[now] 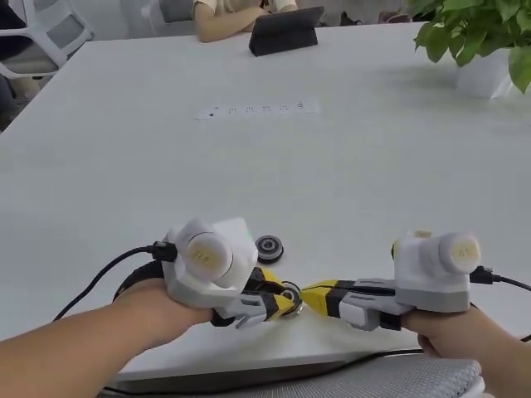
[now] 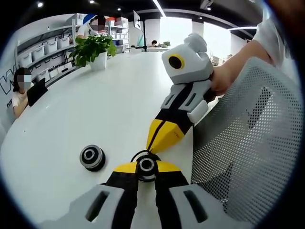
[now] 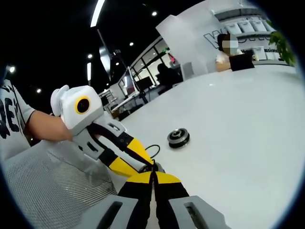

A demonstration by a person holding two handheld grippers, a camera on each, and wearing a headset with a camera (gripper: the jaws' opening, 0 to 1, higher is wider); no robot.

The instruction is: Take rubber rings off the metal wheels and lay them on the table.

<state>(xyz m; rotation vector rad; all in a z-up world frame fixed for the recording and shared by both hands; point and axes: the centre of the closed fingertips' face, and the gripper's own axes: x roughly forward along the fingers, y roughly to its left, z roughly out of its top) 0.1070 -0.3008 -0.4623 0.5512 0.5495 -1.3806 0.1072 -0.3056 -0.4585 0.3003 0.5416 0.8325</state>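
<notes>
Near worktop [image 1: 348, 166] edge: left claw [image 2: 146, 168] clamped narrow on wheel [image 1: 289, 296], steadying it. From right, right claw [image 3: 153, 175] pinched shut on rubber ring [image 2: 139, 155], likely to peel it off. Just beyond, second wheel [image 1: 269, 246] lay flat, ring seemingly on.

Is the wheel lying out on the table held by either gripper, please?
No, the loose wheel lies alone on the table, apart from the left gripper, which clamps another wheel, and the right gripper.

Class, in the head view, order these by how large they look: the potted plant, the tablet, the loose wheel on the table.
1. potted plant, though cropped by the frame
2. tablet
3. loose wheel, smallest despite being nearest
</notes>
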